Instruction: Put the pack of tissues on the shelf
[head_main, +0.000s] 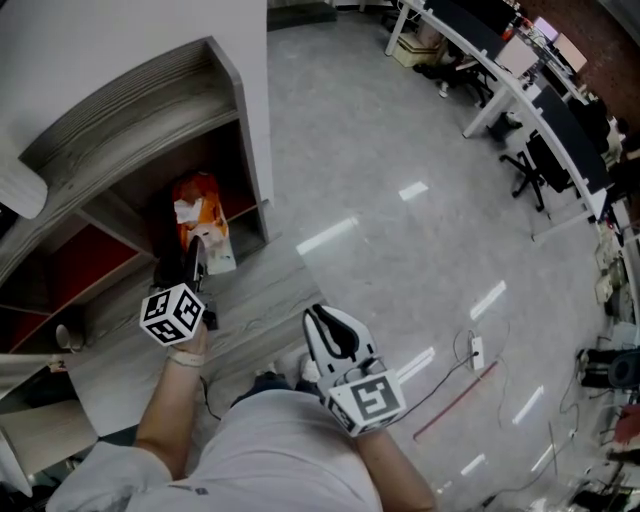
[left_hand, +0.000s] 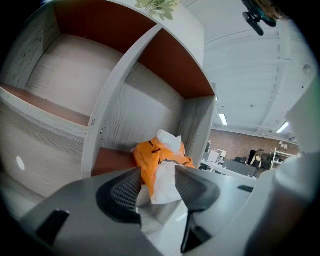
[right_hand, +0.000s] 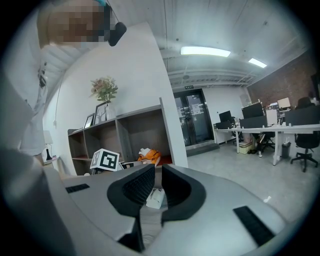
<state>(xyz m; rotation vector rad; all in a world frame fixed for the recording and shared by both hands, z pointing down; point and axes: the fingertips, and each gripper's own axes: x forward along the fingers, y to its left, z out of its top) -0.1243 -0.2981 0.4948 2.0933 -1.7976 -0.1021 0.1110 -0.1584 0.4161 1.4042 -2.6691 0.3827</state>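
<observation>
The pack of tissues (head_main: 197, 212), orange with white tissue sticking out of its top, rests in the lowest right compartment of the grey wooden shelf (head_main: 130, 100). My left gripper (head_main: 197, 262) hovers just in front of that compartment. In the left gripper view the pack (left_hand: 160, 157) shows between the spread jaws of the left gripper (left_hand: 157, 176), whose pads do not touch it. My right gripper (head_main: 318, 318) hangs back over the floor with its jaws nearly together and nothing in them. The right gripper view shows the pack (right_hand: 148, 156) far ahead, beyond the right gripper (right_hand: 156, 172).
A white packet (head_main: 222, 258) lies at the shelf's foot. Red back panels line the compartments (left_hand: 170, 60). A flower vase (right_hand: 104, 91) and picture frames stand on the shelf top. Desks with office chairs (head_main: 525, 100) fill the far right. A power strip with cables (head_main: 477, 352) lies on the floor.
</observation>
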